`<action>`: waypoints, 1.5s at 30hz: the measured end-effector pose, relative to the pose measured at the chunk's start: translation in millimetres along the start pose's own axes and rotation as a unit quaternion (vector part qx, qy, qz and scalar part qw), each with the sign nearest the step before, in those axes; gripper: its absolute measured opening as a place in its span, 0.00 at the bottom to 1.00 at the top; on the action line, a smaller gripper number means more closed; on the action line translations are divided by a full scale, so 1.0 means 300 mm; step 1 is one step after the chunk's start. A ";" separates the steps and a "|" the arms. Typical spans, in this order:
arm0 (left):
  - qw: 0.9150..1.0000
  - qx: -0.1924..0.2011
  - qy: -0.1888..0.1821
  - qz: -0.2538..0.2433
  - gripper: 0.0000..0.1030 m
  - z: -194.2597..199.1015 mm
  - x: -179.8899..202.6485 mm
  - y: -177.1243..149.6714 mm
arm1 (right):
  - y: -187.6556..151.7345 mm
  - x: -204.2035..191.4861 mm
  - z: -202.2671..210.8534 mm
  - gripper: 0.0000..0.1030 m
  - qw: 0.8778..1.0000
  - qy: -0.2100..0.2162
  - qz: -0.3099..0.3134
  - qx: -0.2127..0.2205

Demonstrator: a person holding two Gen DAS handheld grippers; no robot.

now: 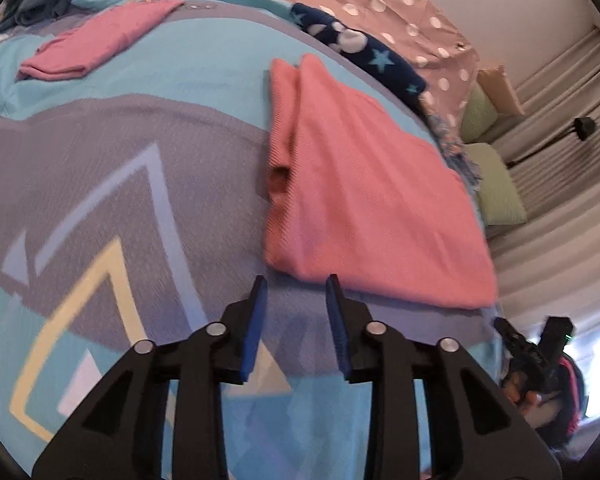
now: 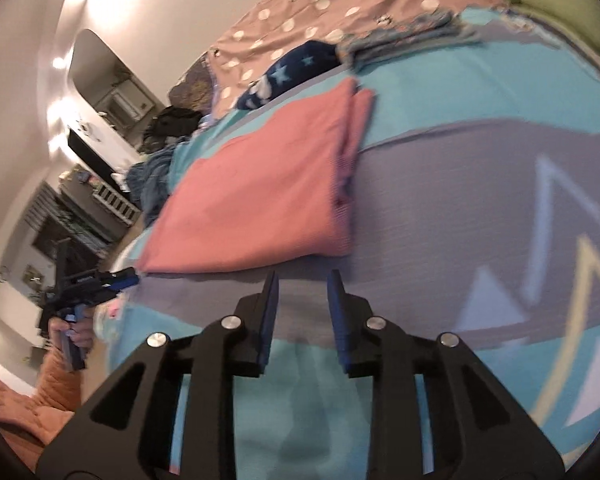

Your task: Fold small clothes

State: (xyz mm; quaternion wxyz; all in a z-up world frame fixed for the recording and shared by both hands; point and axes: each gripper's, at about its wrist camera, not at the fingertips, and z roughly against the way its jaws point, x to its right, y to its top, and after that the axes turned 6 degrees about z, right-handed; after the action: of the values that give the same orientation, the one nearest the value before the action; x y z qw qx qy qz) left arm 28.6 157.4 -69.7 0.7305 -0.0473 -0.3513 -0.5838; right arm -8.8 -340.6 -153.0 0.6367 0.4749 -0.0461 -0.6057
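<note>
Two pink folded garments lie on the bed (image 1: 100, 208), the nearer pink garment (image 1: 364, 200) just beyond both empty, parted tongs, left tongs (image 1: 296, 292) and right tongs (image 2: 302, 286), the farther pink garment (image 1: 96, 46) well apart.

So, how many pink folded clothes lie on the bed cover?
2. One large pink folded garment lies just beyond the jaws, toward the bed's right edge. One smaller pink folded piece lies far off at upper left. Others may be hidden outside these views.
</note>
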 end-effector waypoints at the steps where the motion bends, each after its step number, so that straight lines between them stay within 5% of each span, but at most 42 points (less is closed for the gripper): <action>1: 1.000 -0.005 -0.013 0.002 0.37 0.005 0.003 -0.011 | 0.000 -0.002 -0.009 0.30 1.000 0.003 -0.006 -0.003; 9: 0.995 -0.001 -0.083 0.050 0.46 -0.064 -0.032 -0.036 | 0.031 0.044 -0.082 0.64 0.993 0.040 -0.113 0.022; 12: 0.990 0.018 -0.113 0.085 0.45 -0.087 -0.067 -0.002 | 0.058 0.038 -0.112 0.66 0.991 0.020 -0.128 0.035; 14: 0.987 0.032 -0.121 0.101 0.42 -0.094 -0.082 0.016 | 0.069 0.036 -0.131 0.66 0.989 0.004 -0.138 0.049; 15: 0.987 0.040 -0.114 0.104 0.30 -0.099 -0.086 0.022 | 0.074 0.037 -0.136 0.66 0.988 -0.002 -0.144 0.054; 16: 0.988 0.044 -0.104 0.108 0.11 -0.111 -0.094 0.028 | 0.080 0.036 -0.141 0.63 0.986 -0.014 -0.157 0.064; 17: 0.987 0.042 -0.104 0.118 0.08 -0.125 -0.108 0.032 | 0.084 0.036 -0.146 0.59 0.983 -0.032 -0.167 0.070; 19: 0.980 0.044 -0.129 0.146 0.05 -0.126 -0.136 0.036 | 0.091 0.052 -0.166 0.07 0.982 -0.045 -0.177 0.056; 22: 0.976 0.051 -0.142 0.157 0.04 -0.097 -0.136 0.038 | 0.088 0.074 -0.129 0.06 0.973 -0.014 -0.218 0.071; 27: 0.979 0.058 -0.155 0.123 0.04 0.026 -0.083 0.013 | 0.090 0.015 0.006 0.04 0.980 -0.042 -0.170 0.091; 33: 0.992 0.018 -0.103 0.073 0.05 0.026 -0.066 -0.110 | 0.000 0.070 -0.032 0.09 0.979 -0.126 -0.158 0.023; 35: 0.994 0.027 -0.071 0.078 0.06 0.022 -0.105 -0.137 | 0.003 0.069 -0.008 0.12 0.977 -0.141 -0.157 0.033; 37: 0.992 0.042 -0.073 0.096 0.06 0.052 -0.146 -0.143 | 0.026 0.041 0.034 0.26 0.970 -0.194 -0.137 0.057; 40: 0.993 0.086 -0.043 0.074 0.06 0.128 -0.165 -0.119 | 0.060 -0.055 0.086 0.28 0.959 -0.258 -0.069 0.092; 45: 0.993 0.086 -0.067 0.039 0.06 0.159 -0.170 -0.119 | 0.085 -0.306 -0.045 0.41 0.975 -0.202 0.067 0.064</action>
State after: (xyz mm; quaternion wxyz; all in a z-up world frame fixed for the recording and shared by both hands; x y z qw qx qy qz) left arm -28.6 210.7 -75.2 0.7291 -0.0372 -0.4460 -0.5178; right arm -5.6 -263.1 -96.2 0.6220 0.3778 -0.2444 -0.6408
